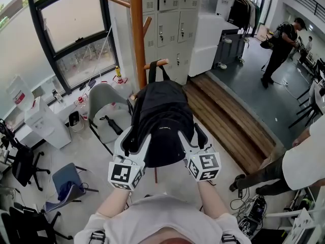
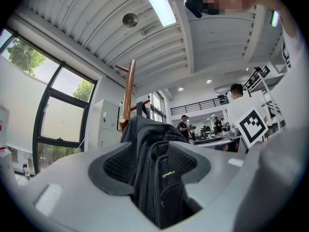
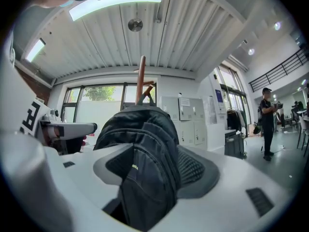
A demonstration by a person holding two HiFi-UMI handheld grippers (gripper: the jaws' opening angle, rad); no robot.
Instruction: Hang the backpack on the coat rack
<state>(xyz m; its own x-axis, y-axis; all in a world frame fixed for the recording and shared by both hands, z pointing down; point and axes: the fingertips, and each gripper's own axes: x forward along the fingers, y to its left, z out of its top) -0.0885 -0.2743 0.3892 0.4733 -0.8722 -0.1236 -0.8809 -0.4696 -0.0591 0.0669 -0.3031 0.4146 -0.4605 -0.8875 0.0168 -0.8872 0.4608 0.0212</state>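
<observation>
The left gripper (image 1: 134, 142) and right gripper (image 1: 192, 139) stand with jaws spread wide, the black backpack (image 1: 161, 121) loose between them. Its top loop hangs on a peg (image 1: 156, 63) of the wooden coat rack (image 1: 137, 34). A grey chair (image 1: 106, 108) crowds the left, a wooden platform (image 1: 228, 121) edges the right, and lockers (image 1: 170, 19) stand behind.

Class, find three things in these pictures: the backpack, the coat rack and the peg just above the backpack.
backpack (image 1: 161, 117), head view, middle of its black body.
coat rack (image 1: 137, 29), head view, on the upright wooden post.
peg (image 1: 158, 63), head view, middle of the short wooden arm.
</observation>
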